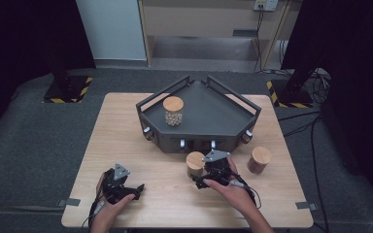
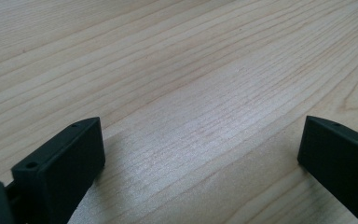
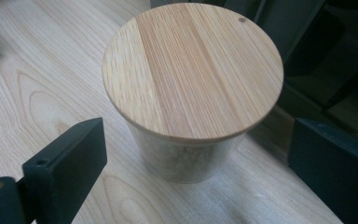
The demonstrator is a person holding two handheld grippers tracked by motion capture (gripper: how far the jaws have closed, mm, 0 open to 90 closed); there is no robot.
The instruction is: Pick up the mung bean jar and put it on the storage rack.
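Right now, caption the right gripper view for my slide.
Open black fingers flank, without touching, a clear glass jar with round wooden lid on the pale wooden table.

A light wooden table stands on grey carpet; beyond the jaws, black curtains flank a pale wall and wooden cabinet.

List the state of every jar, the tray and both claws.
Jar on tray: upright, lidded.
Middle jar: upright on the table, lidded, between the right claw's jaws, not gripped.
Brown jar: upright, lidded, on the table.
Tray: holds one jar.
Left claw: open, empty.
Right claw: open.
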